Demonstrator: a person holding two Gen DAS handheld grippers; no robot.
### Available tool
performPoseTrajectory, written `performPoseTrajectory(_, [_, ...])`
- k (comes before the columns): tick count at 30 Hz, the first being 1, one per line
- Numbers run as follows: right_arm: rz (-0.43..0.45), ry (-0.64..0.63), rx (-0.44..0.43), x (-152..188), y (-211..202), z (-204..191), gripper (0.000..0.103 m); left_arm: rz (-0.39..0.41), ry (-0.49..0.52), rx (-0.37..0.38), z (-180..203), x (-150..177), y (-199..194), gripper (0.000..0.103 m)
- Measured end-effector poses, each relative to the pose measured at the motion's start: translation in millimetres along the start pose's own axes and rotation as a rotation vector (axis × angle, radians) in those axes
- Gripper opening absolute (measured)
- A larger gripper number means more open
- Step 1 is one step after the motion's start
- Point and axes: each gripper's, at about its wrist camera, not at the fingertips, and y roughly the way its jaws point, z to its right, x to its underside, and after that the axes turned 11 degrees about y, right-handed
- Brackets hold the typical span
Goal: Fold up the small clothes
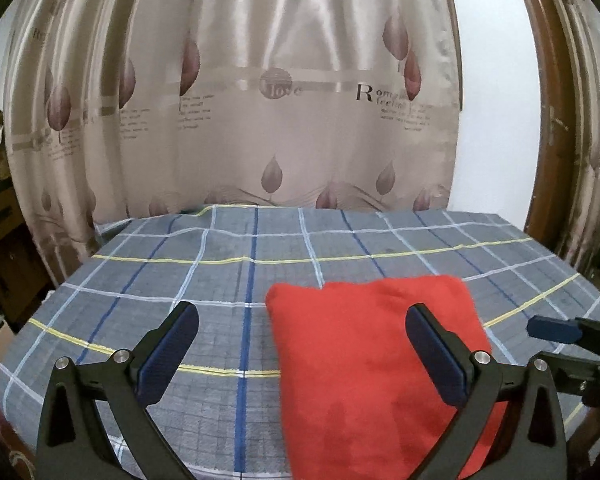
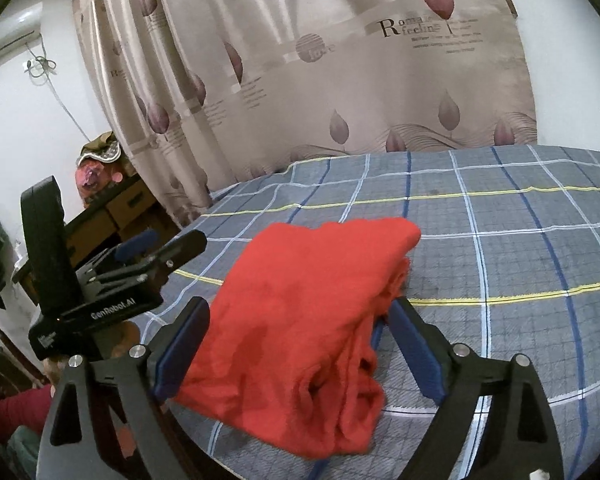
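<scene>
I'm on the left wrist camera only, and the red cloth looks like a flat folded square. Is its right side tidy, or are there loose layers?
Observer: In the right wrist view the red cloth is bunched into rolled layers along its right side, not a flat edge.
Operator: Is the right gripper clamped on it?
Observer: No. The right gripper stands wide open with the near end of the cloth between its fingers. I cannot tell whether a pad brushes it.
Operator: One of my fingers overlaps the cloth on screen. Am I touching it?
Observer: Seen from the right, the left gripper sits apart from the cloth, off its left side, with nothing between its fingers.
</scene>
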Motion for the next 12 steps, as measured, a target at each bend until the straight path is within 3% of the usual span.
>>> performPoseTrajectory(12, [0.008,-0.034,0.029,3.5,-0.4,-8.2,0.095,0.003,-0.034,-0.091,-6.0,2.0,-0.6,0.103])
